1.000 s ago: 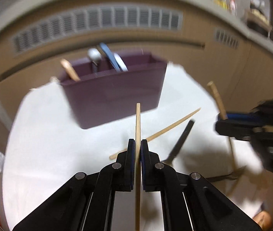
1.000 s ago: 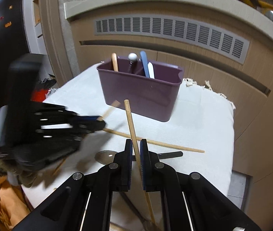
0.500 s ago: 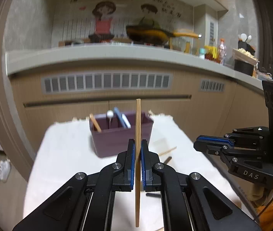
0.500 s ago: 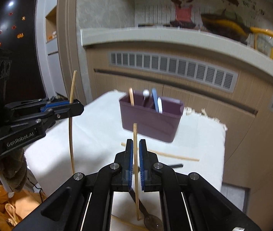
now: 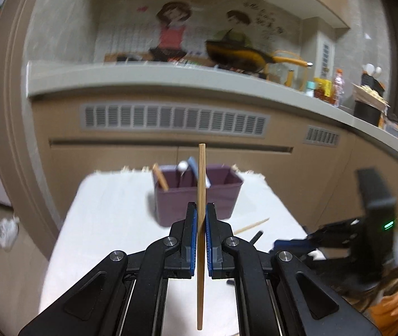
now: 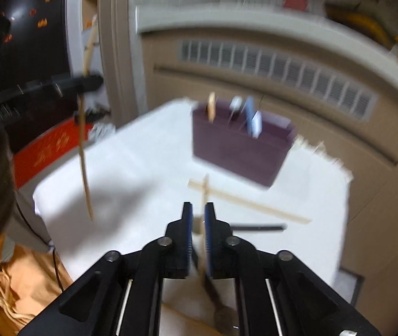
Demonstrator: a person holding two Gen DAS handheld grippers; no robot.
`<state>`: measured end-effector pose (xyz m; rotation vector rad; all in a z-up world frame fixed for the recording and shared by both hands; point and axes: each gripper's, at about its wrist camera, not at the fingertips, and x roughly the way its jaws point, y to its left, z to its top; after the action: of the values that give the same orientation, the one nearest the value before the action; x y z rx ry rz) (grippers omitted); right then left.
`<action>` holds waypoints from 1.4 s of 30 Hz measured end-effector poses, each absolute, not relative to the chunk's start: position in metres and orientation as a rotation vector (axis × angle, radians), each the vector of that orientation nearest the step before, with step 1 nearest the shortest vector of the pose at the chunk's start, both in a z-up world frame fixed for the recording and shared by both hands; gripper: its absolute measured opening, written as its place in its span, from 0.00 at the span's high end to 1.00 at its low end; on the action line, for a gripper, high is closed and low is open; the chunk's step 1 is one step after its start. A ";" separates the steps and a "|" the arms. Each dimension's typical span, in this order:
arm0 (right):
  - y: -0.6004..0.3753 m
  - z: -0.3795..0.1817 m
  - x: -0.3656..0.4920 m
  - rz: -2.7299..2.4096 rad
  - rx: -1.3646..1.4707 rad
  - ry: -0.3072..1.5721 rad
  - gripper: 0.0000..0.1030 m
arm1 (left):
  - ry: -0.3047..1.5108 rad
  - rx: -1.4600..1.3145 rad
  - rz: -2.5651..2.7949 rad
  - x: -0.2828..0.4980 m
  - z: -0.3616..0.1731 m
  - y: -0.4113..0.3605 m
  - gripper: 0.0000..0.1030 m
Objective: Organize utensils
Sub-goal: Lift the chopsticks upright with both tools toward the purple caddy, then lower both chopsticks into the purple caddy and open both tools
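The left claw (image 5: pixel 201 218) is clamped on a wooden chopstick (image 5: pixel 201 184), which stands upright between the blue pads, its top above the claw and its lower end hanging below. In the right wrist view the same chopstick (image 6: pixel 84 151) hangs in the air over the left edge of the bench (image 6: pixel 143 168), pinched by the dark left claw (image 6: pixel 87 82).

The right claw (image 6: pixel 198 218) has just been opening. A second chopstick (image 6: pixel 205 196) stands in the gap between its pads, leaning toward the right-hand pad; the blur leaves it unclear whether the pads press on it.

Beyond both claws, a purple caddy (image 5: pixel 196 198) sits on the white cloth toward the far side of the bench. A wooden handle (image 5: pixel 160 177) leans in its left compartment; a white-tipped utensil (image 5: pixel 182 165) and a blue handle (image 5: pixel 192 162) stand further right.

On the cloth in front of the caddy lies a third chopstick (image 6: pixel 249 204), angled across the bench, with a black-handled utensil (image 6: pixel 257 227) just beside it. A spoon (image 6: pixel 222 315) lies under the right claw.

Behind the bench runs a cabinet front with a long vent grille (image 5: pixel 173 119). On the wall above is a cartoon drawing of two figures (image 5: pixel 199 28) with handwriting beside it, too blurred to read. No brand lettering is legible on either claw. A green light (image 5: pixel 389 225) glows on the right device.
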<state>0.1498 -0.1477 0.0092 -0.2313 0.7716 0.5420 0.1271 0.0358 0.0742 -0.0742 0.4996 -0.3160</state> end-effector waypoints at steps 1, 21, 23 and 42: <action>-0.143 -0.003 0.157 0.552 -0.232 0.806 0.80 | 0.511 -0.087 -0.313 0.129 0.069 0.039 0.95; -0.117 -0.097 0.262 0.401 -0.273 1.032 0.94 | 0.623 -0.178 -0.358 0.154 0.019 0.061 0.95; -0.117 -0.091 0.255 0.420 -0.269 1.026 0.95 | 0.622 -0.176 -0.358 0.153 0.020 0.061 0.95; -0.174 0.082 0.166 0.466 -0.040 0.540 0.95 | 0.505 -0.111 -0.388 0.148 0.087 0.028 0.95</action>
<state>0.1656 -0.1743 0.0818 -0.0399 0.5404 0.4658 0.1483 0.0279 0.0865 -0.1114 0.5054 -0.3877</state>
